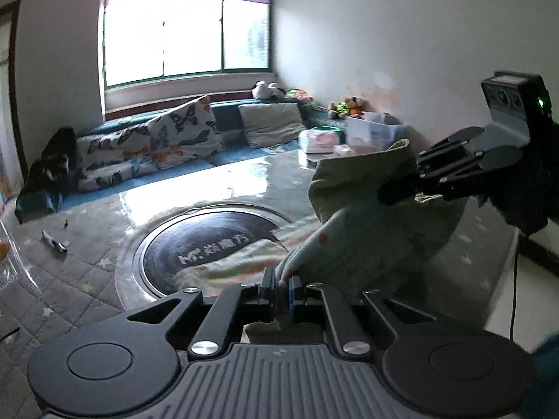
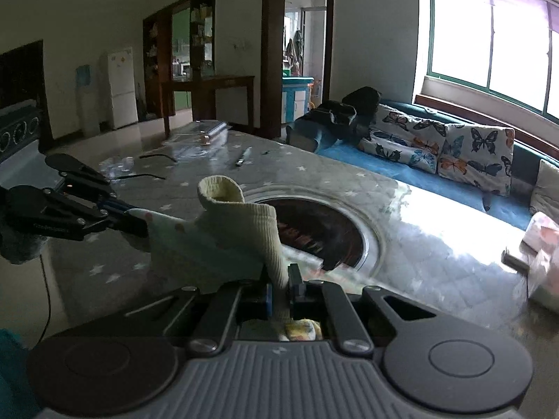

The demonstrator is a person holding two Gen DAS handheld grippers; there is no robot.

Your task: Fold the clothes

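Note:
A small pale green garment (image 1: 363, 216) with coloured dots and a ribbed cuff is held up between both grippers above the table. My left gripper (image 1: 281, 284) is shut on its dotted edge; it also shows at the left of the right wrist view (image 2: 139, 225). My right gripper (image 2: 279, 288) is shut on the ribbed cuff (image 2: 258, 230); it also shows at the right of the left wrist view (image 1: 398, 193). Part of the garment (image 1: 237, 262) trails down onto the table, blurred.
The table (image 2: 436, 237) has a grey quilted star cover under clear plastic and a round dark inset (image 1: 209, 241) in the middle. A pen (image 1: 54, 242) lies at the left. Bags and boxes (image 1: 349, 136) sit at the far right. A blue sofa with butterfly cushions (image 1: 153, 143) runs behind.

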